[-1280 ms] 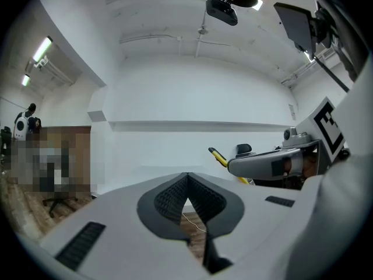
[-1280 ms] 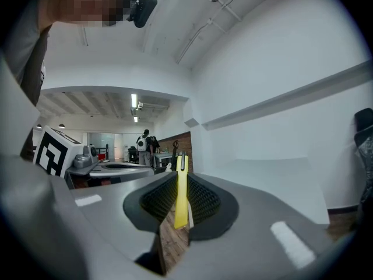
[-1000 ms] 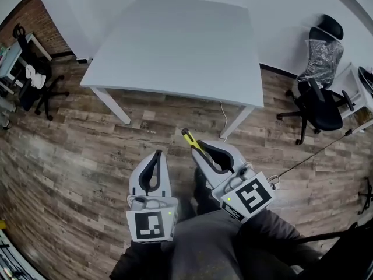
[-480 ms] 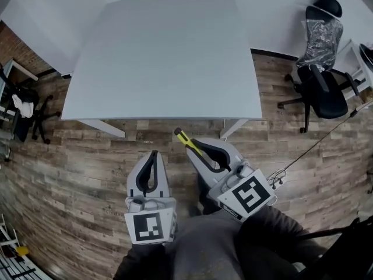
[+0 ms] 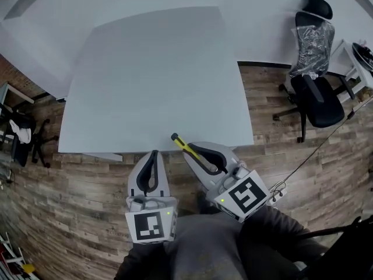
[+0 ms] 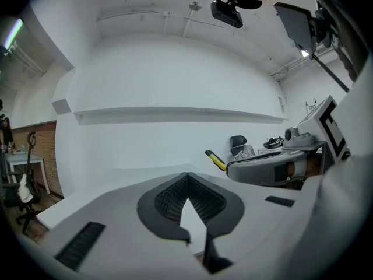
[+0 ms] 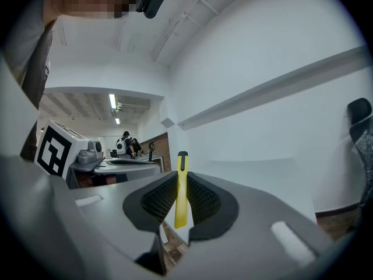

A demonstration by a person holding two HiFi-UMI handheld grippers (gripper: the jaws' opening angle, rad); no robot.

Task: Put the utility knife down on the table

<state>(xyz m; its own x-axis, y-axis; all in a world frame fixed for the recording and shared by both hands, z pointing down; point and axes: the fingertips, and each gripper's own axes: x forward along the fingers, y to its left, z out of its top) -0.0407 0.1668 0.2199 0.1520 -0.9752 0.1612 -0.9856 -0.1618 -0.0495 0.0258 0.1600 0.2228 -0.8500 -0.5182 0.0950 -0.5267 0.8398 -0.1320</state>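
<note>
The right tool [image 7: 182, 178], matt grey plastic with black ribbed pads [image 7: 205, 202], clamps a slim yellow utility knife [image 7: 181, 200] of smooth plastic. Ahead of it the wide white table [image 5: 151, 80] looks smooth and matt; beneath it the brown plank floor [image 5: 76, 185] shows grainy wood.

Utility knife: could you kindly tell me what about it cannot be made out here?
- Blade: the utility knife is too small in the head view and edge-on in the right gripper view, so out or retracted is unclear.
- Handle's rear: hidden between the pads of the right gripper.
- Height above the table: no view shows it.
</note>
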